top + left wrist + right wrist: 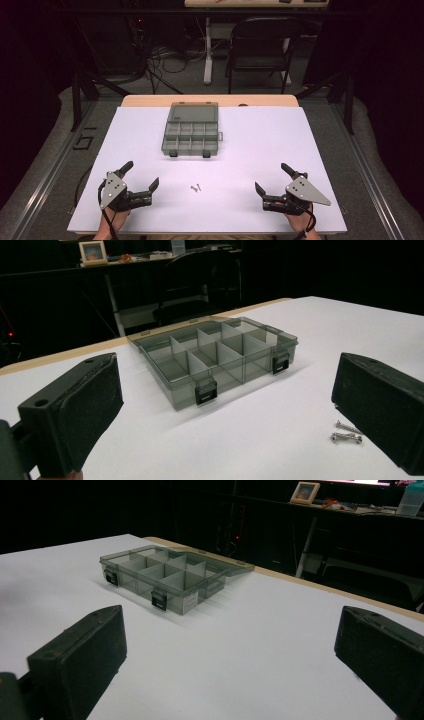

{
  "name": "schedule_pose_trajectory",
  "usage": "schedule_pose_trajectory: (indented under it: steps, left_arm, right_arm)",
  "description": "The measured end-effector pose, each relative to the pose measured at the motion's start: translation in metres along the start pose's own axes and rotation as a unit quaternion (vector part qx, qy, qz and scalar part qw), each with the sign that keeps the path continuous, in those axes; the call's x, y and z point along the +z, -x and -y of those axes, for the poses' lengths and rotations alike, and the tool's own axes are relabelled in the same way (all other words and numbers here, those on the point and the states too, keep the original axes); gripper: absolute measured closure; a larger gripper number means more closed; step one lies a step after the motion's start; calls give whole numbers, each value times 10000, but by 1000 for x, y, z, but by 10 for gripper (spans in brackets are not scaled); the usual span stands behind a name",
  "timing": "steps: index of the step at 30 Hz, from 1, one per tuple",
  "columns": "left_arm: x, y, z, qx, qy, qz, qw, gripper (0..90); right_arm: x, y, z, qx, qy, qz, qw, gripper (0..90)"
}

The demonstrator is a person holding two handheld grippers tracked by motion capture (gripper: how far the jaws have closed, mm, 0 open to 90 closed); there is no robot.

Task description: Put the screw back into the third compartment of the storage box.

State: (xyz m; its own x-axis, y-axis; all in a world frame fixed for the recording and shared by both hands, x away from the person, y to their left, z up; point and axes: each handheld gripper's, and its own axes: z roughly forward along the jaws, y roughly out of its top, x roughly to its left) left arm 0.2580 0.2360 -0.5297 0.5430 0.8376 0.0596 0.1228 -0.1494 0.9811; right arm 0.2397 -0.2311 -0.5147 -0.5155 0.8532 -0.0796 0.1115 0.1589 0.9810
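While both grippers sit low near the table's front edge, neither holds anything. Left gripper (140,174) has jaws wide apart, nothing betw. them; right gripper (271,177) likewise spread and empty. Each is held by a hand whose wrist is cut off at the bottom of the high view; left hand (107,222) mostly hidden under its gripper body, right hand (300,220) too.

Box (192,128), grey see-through plastic w/ dividers, lies flat on the white table (300,145) towards the far middle, well apart from both grippers. Lid is open, laid back flat behind the tray; two dark latches on the near wall. Compartments look empty in both gripper views, though the far row is partly masked by dividers. Small label on the box's front wall, text too small to read.

Two screws (195,188) lie side by side on the table betw. the grippers, nearer the front than the box. In left gripper view the screws (347,433) sit just beside the right-hand jaw, one partly cut off by it. Head type can't be made out.

Beyond the table: a dark folding chair (260,47) and cables on the floor, dim and hard to sort out
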Motion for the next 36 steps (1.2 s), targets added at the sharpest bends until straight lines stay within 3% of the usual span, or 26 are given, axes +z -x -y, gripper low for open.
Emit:
schedule_pose_trajectory:
  steps: [20, 28, 36]
  left_arm:
    - [16, 5, -3, 142, -144, 191, 9996, 0]
    - [28, 8, -6, 287, -222, 351, 9987, 1]
    - [40, 10, -9, 279, -219, 437, 9984, 1]
  right_arm:
    - [6, 1, 0, -25, -24, -102, 9999, 0]
    - [8, 4, 1, 2, -61, -99, 9999, 0]
    - [8, 5, 1, -3, -60, -111, 9999, 0]
